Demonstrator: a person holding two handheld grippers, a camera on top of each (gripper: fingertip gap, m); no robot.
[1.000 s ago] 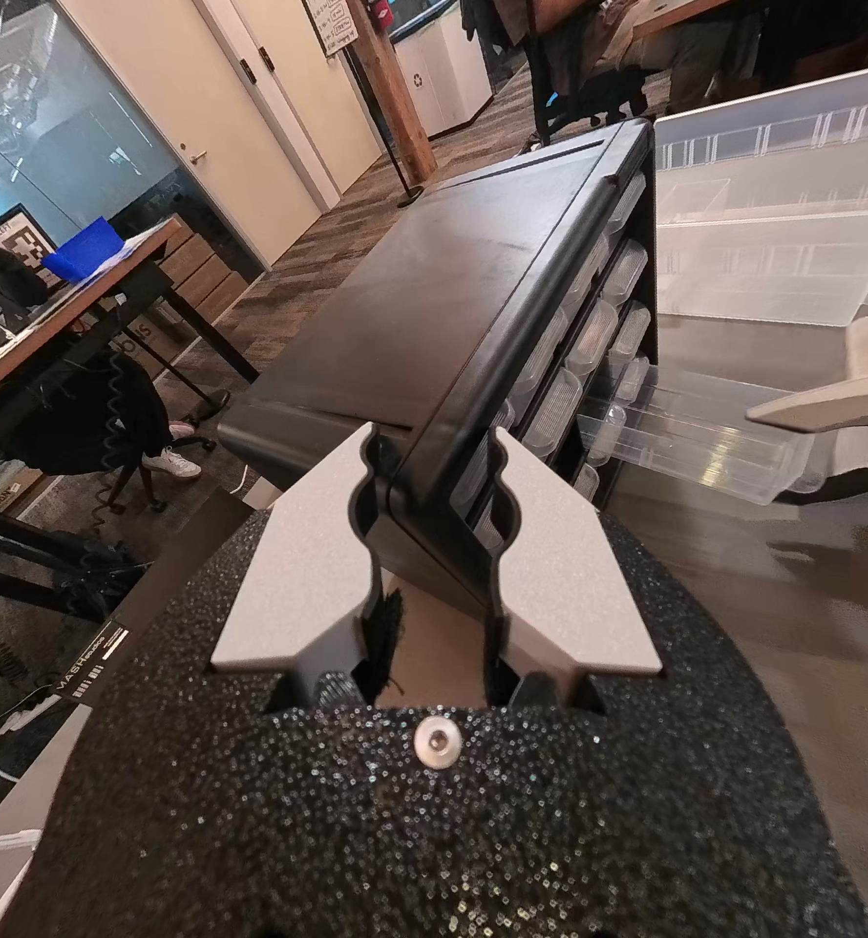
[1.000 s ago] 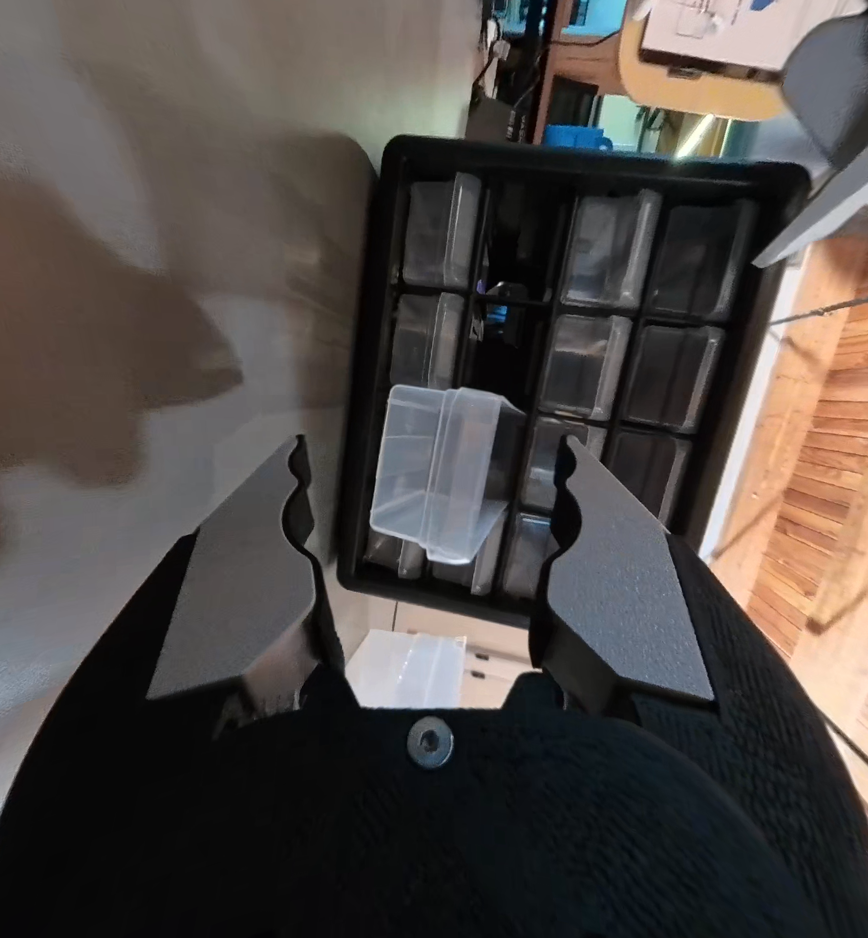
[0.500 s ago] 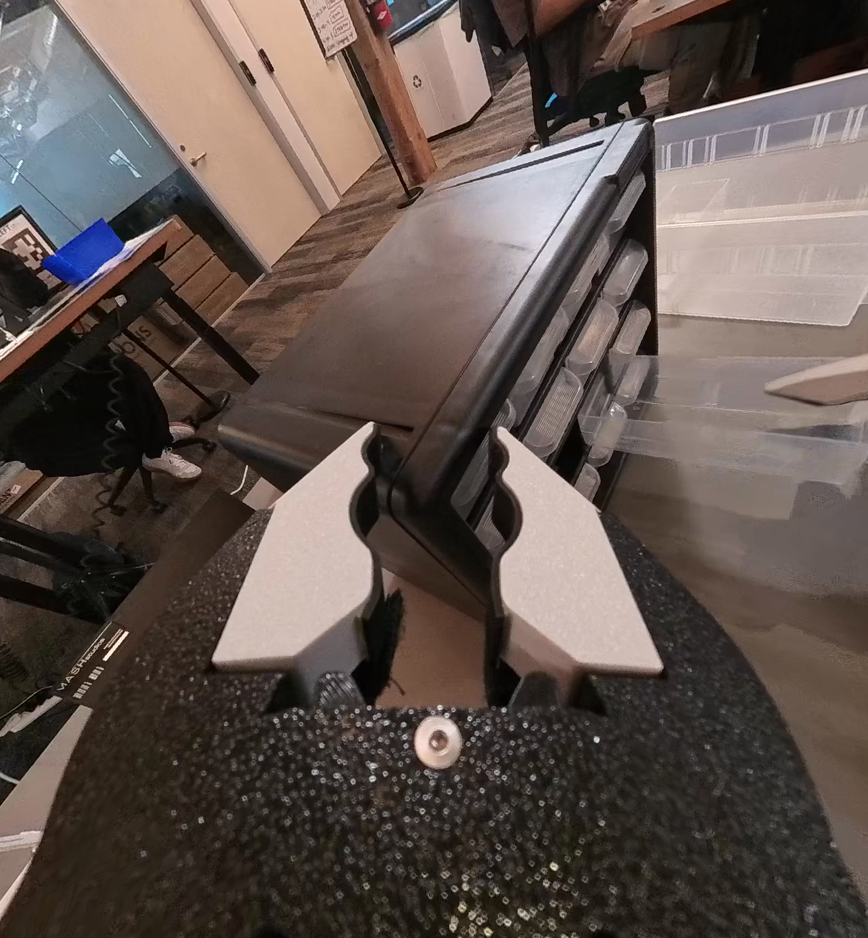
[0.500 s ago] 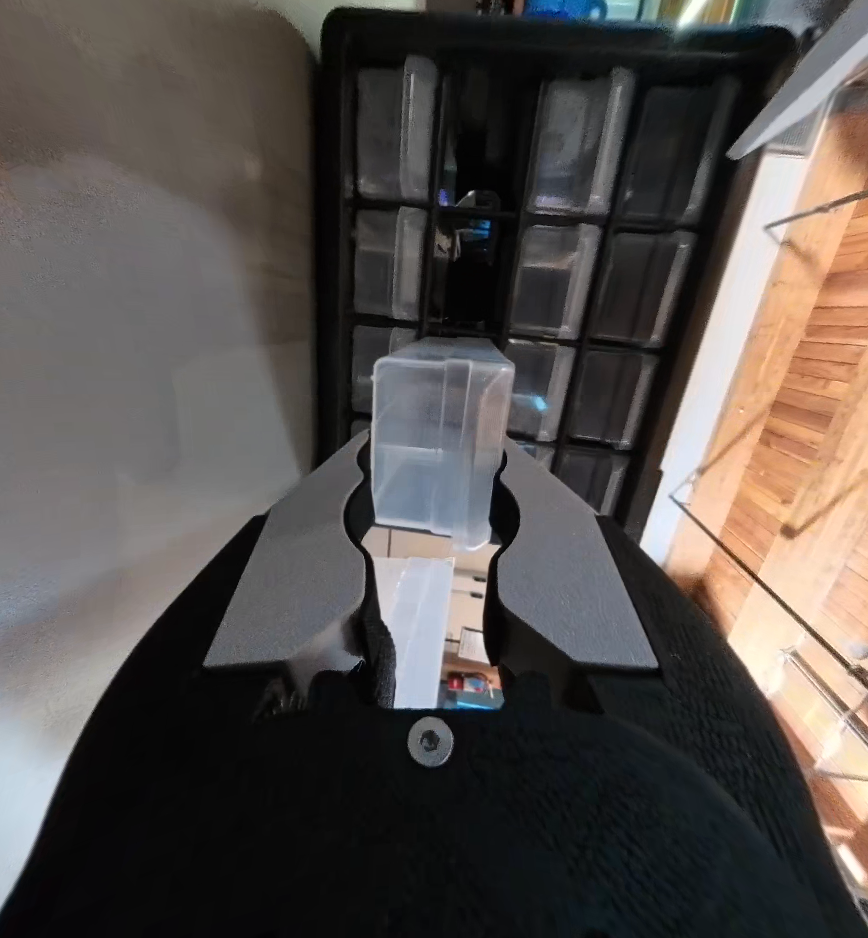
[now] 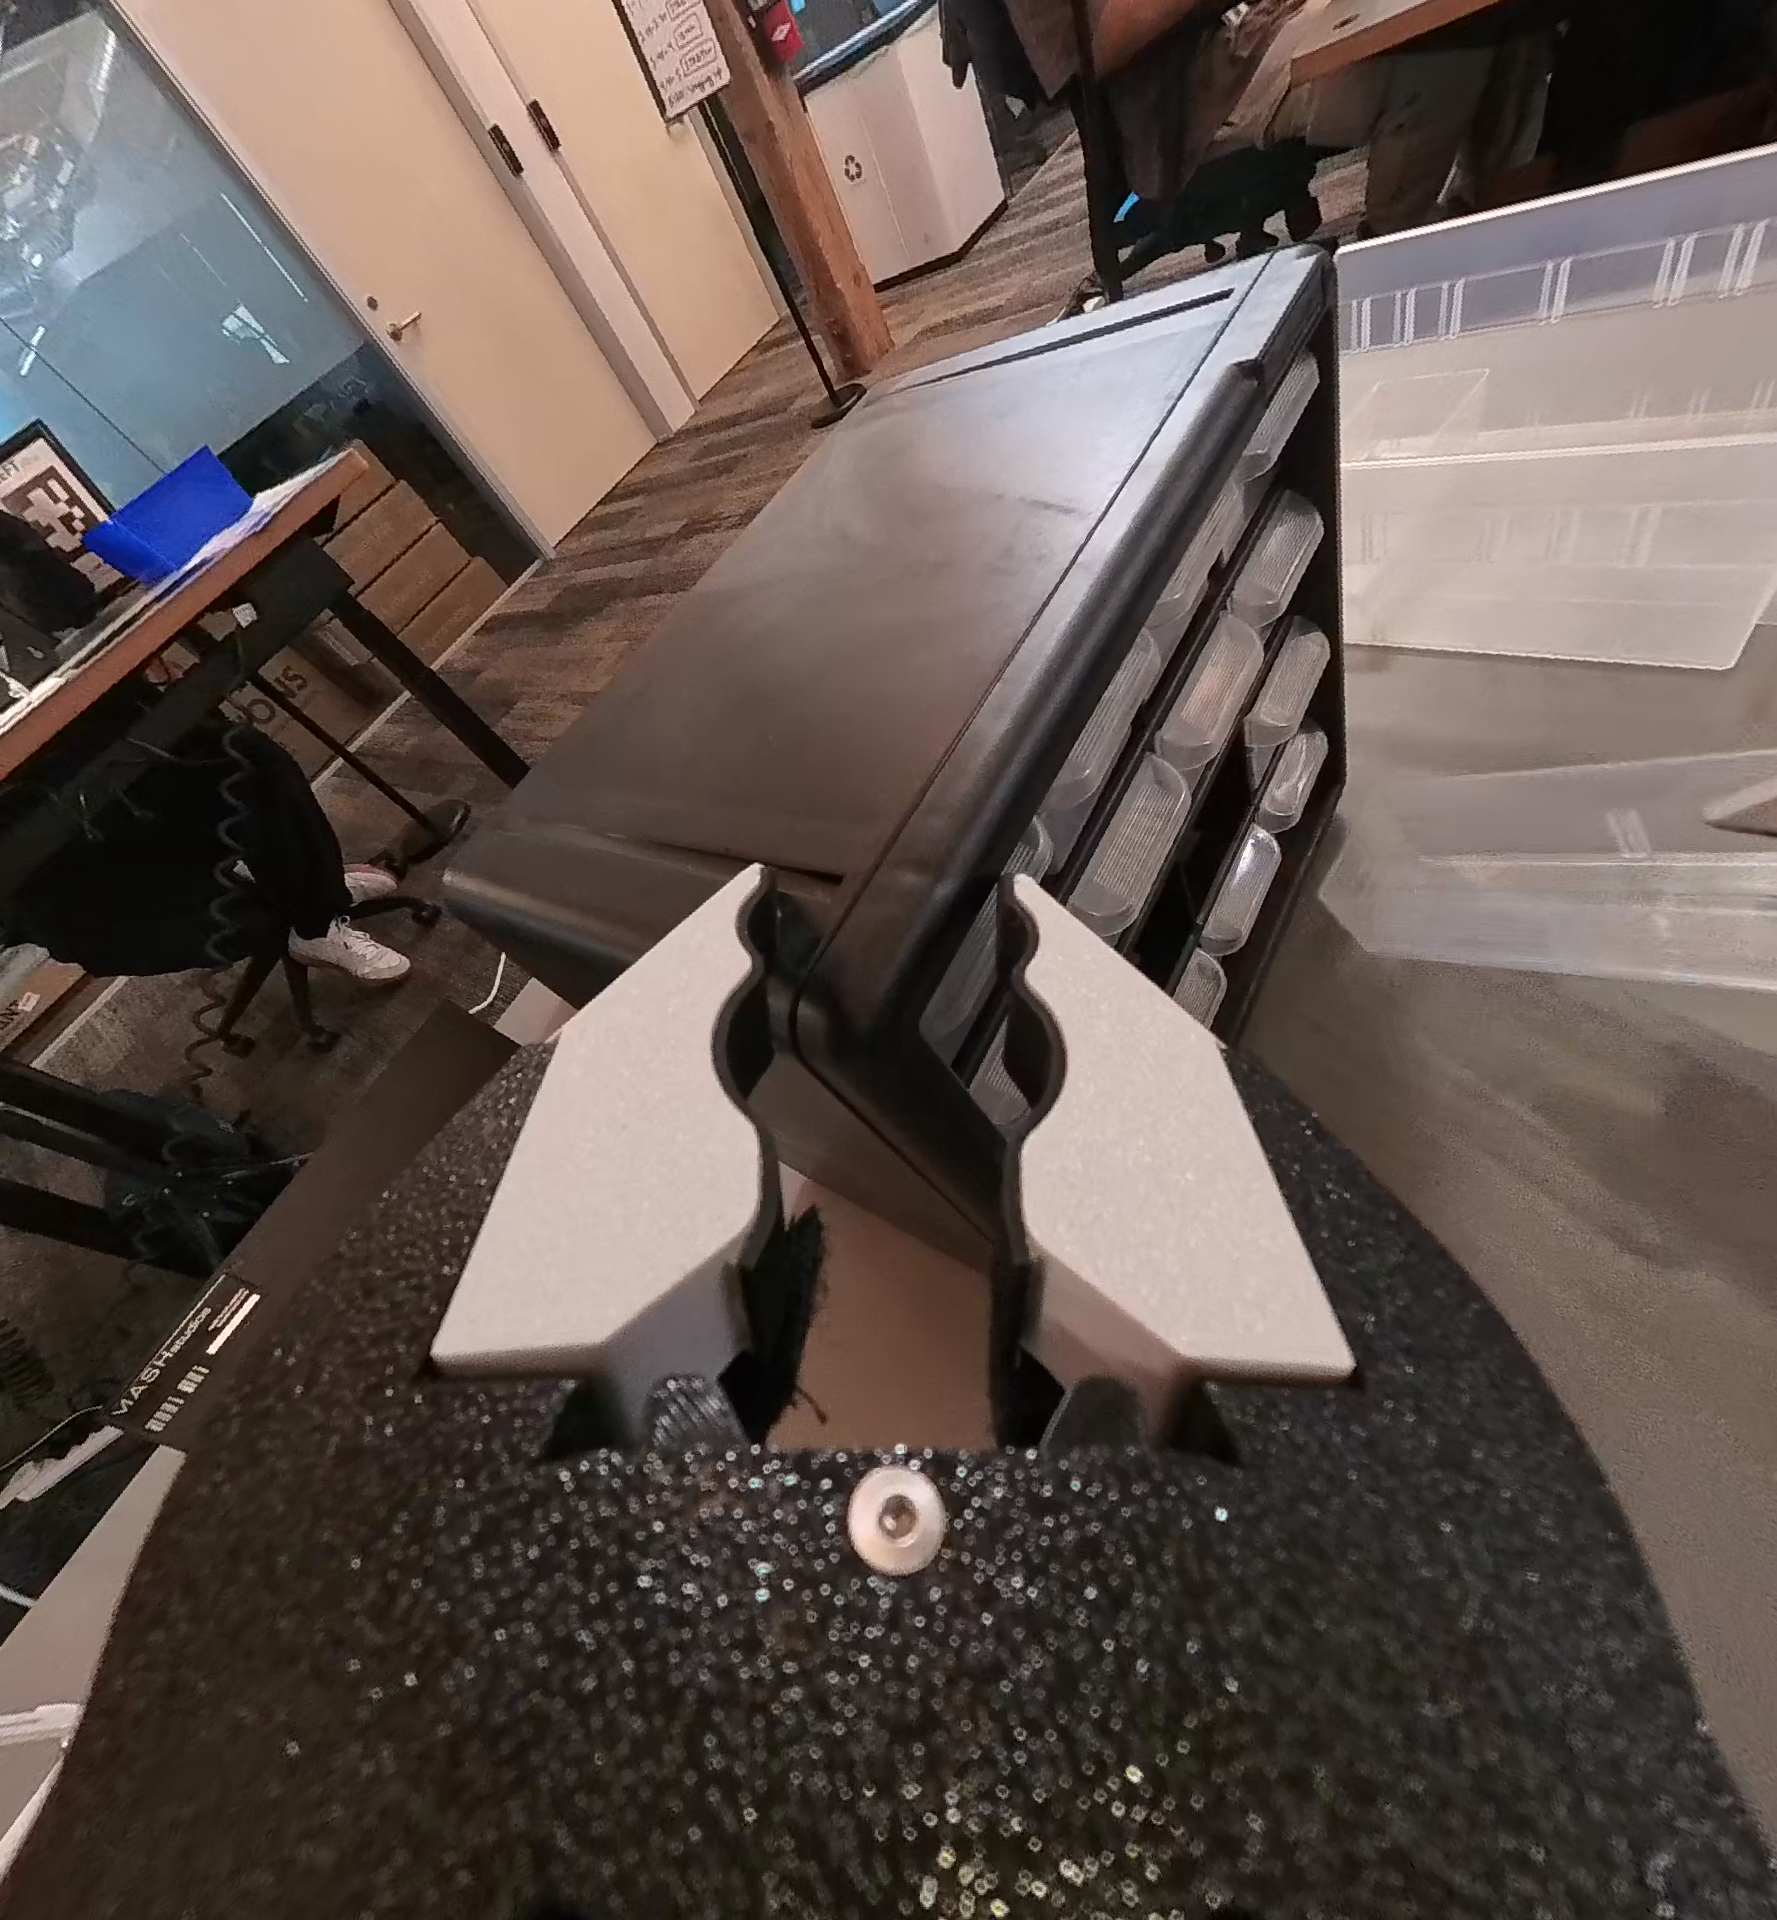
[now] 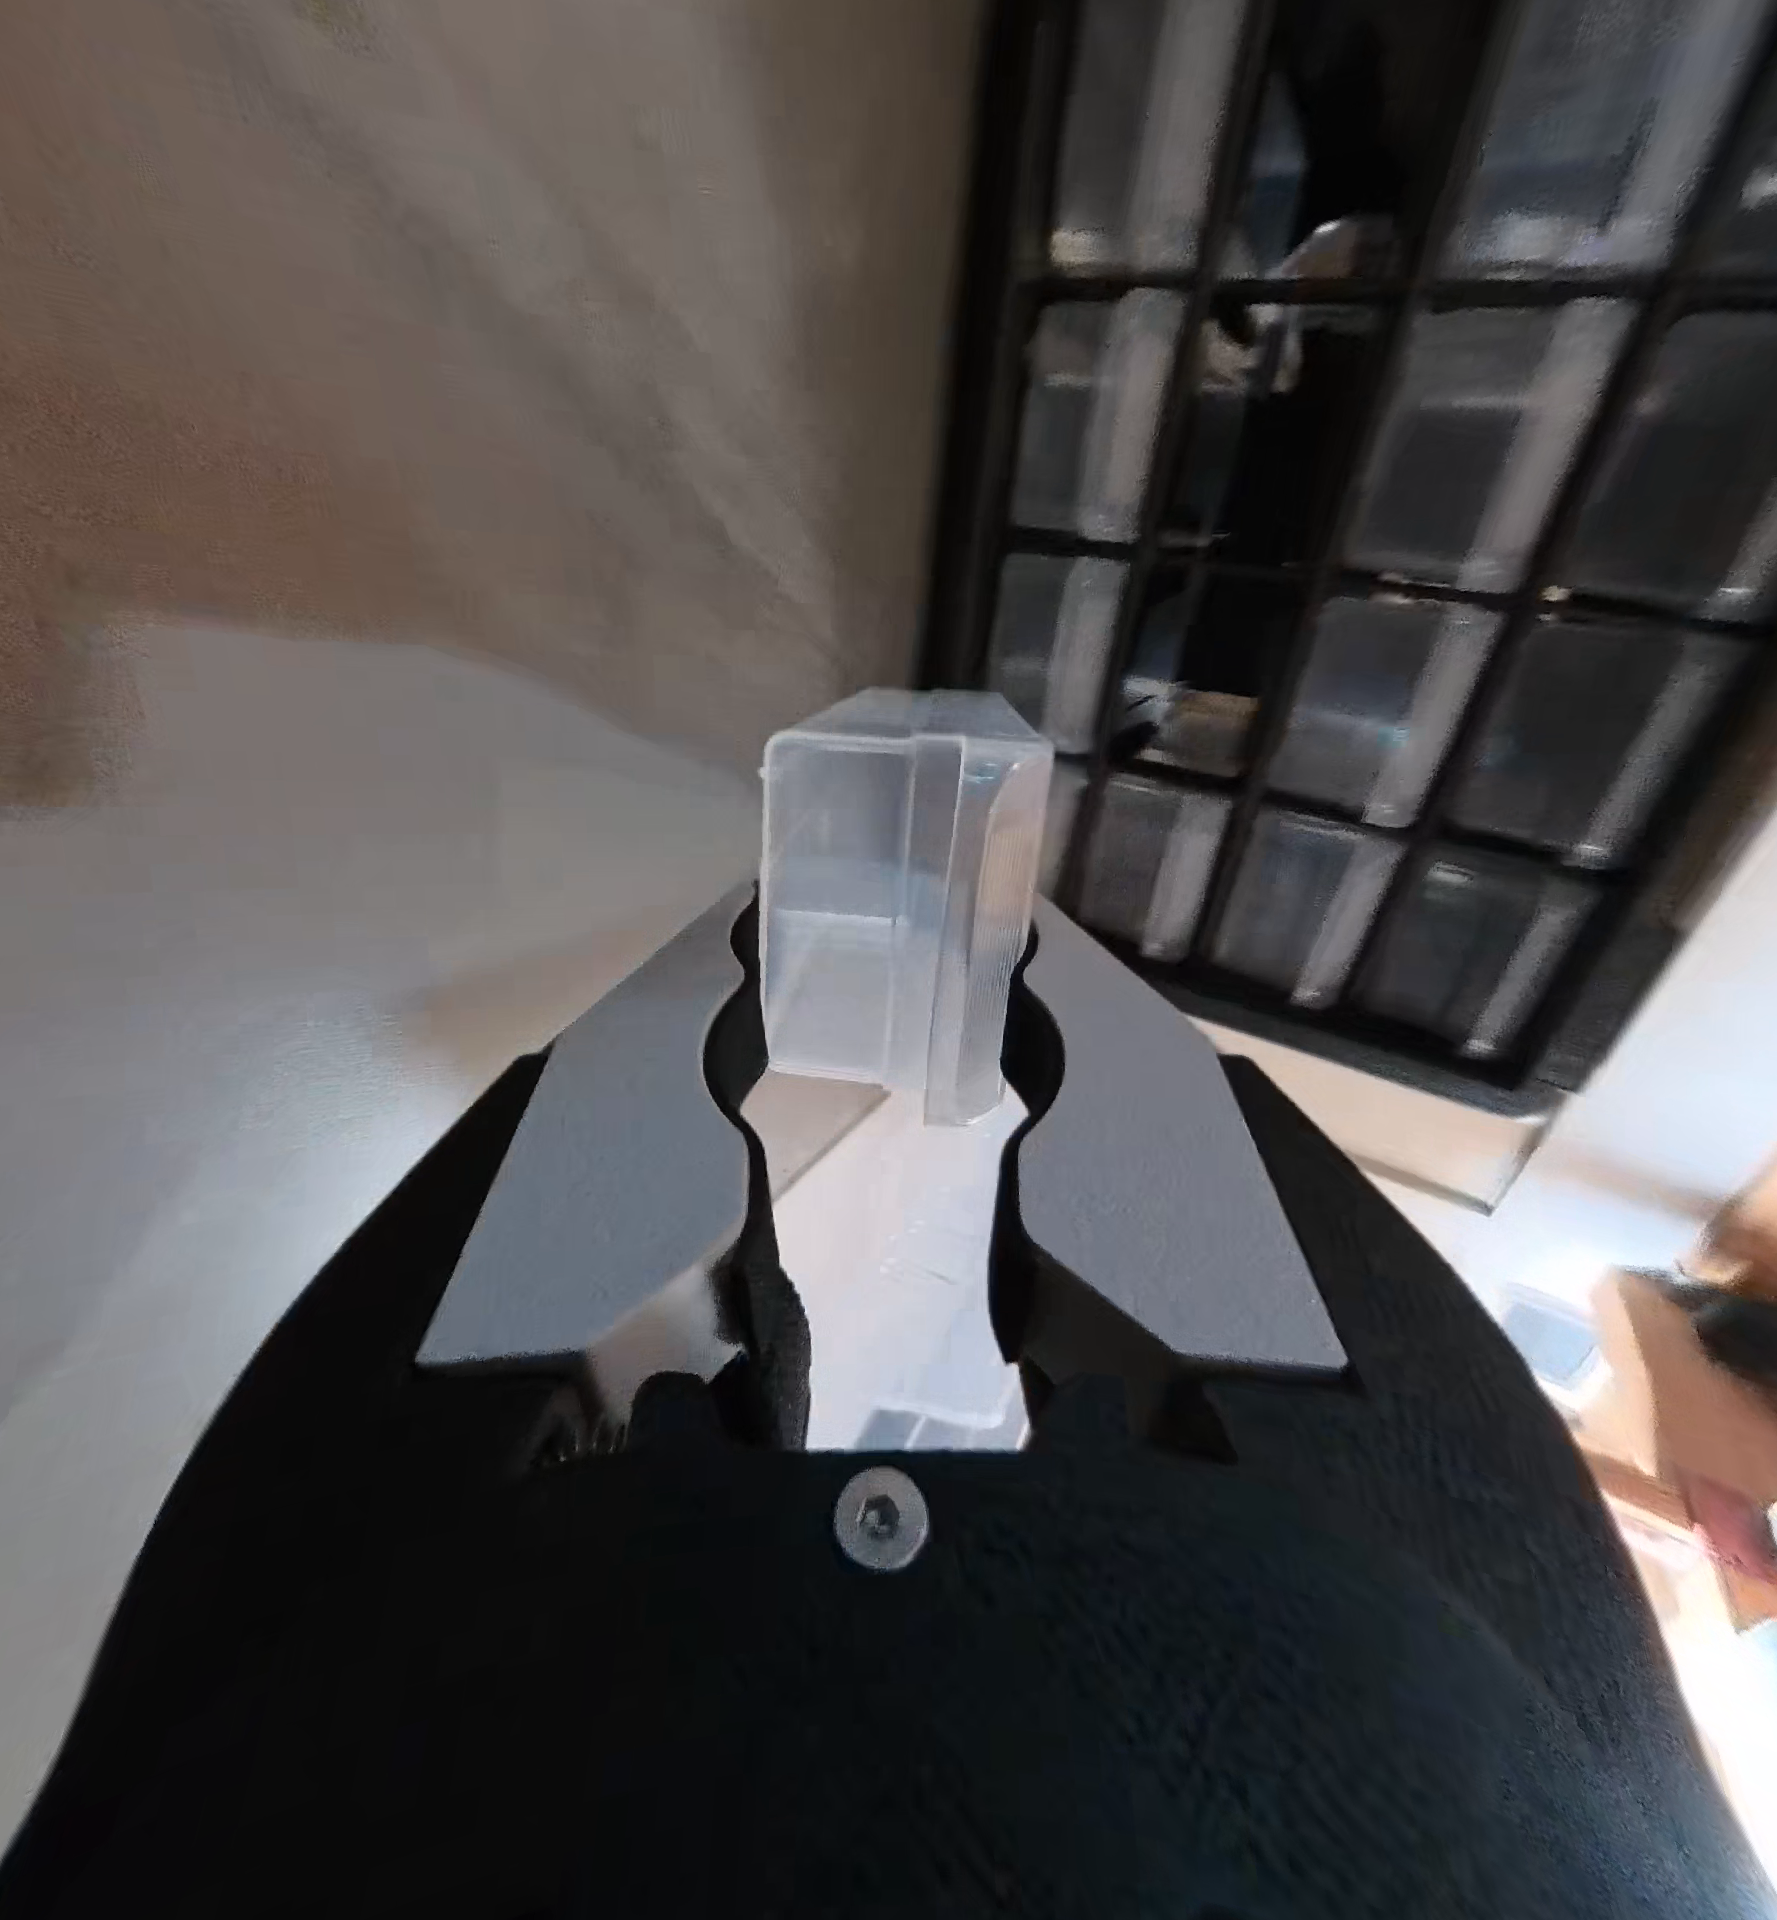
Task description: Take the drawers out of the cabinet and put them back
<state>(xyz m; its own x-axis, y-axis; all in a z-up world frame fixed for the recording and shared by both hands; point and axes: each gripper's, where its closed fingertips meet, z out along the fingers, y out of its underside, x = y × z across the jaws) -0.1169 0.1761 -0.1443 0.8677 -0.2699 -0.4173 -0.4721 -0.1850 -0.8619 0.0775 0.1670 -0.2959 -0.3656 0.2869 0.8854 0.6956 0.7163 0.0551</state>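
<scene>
The black drawer cabinet [image 5: 925, 592] stands on the grey table, its front filled with small clear drawers. My left gripper [image 5: 889, 935] is shut on the cabinet's front top edge at the near corner. My right gripper [image 6: 889, 935] is shut on a clear plastic drawer [image 6: 894, 883] and holds it out in front of the cabinet [image 6: 1383, 520], fully clear of its slots. In the left wrist view the held drawer [image 5: 1590, 894] is a blurred clear shape to the right of the cabinet. Several slots in the second column from the left look dark and empty.
A large clear plastic bin [image 5: 1590, 447] stands behind the cabinet on the table [image 5: 1590, 1299]. To the left, off the table, are a wooden desk [image 5: 136, 603], a chair with dark clothing and a wooden post [image 5: 801, 177]. Cardboard boxes [image 6: 1746, 1351] show at the right.
My right gripper closed on the clear drawer and pulled it out and away from the cabinet. My left gripper stayed clamped on the cabinet edge.
</scene>
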